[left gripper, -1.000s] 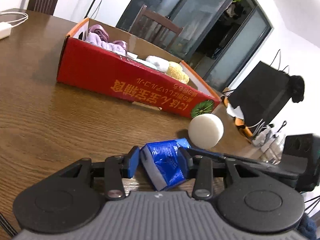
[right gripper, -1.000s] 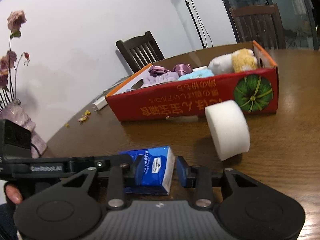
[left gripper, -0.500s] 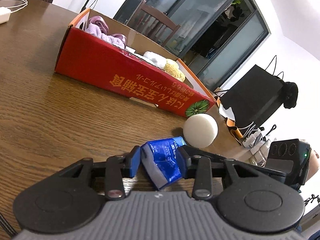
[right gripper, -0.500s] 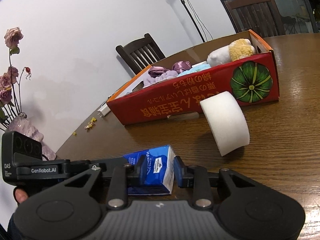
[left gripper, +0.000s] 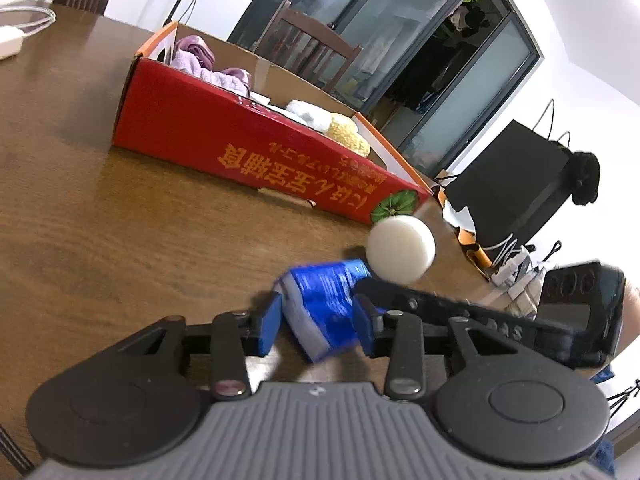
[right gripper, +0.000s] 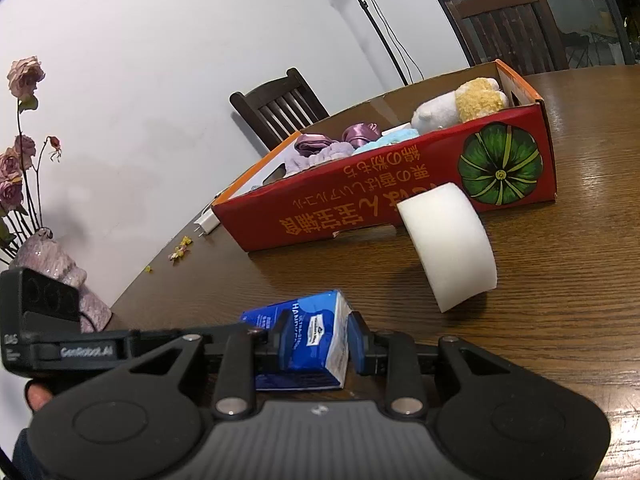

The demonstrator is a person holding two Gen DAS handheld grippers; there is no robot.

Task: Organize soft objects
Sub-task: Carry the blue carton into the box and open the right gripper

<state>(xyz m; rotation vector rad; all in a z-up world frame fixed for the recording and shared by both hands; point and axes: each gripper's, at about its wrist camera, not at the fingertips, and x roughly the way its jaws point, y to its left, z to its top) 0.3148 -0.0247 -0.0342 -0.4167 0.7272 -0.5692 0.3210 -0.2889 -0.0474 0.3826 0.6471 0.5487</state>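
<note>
A blue tissue pack [left gripper: 322,308] [right gripper: 310,342] sits between the fingers of both grippers, just above the wooden table. My left gripper [left gripper: 316,322] is shut on its sides. My right gripper [right gripper: 314,344] is shut on it from the opposite side. A white foam cylinder [left gripper: 401,249] [right gripper: 450,246] stands on the table beyond the pack. A red cardboard box [left gripper: 256,160] [right gripper: 384,204] holds purple cloth [left gripper: 200,65], a white plush [right gripper: 436,114] and a yellow fuzzy item [left gripper: 348,136].
Wooden chairs [right gripper: 276,108] stand behind the table. A vase of dried roses [right gripper: 48,256] is at the left edge. A white charger and cable [left gripper: 12,38] lie far left. A black bag [left gripper: 516,196] stands off the table's right end.
Both grippers have lifted and pulled back a little with the pack; the box and foam cylinder look farther off. The right gripper's fingers have closed in on the pack.
</note>
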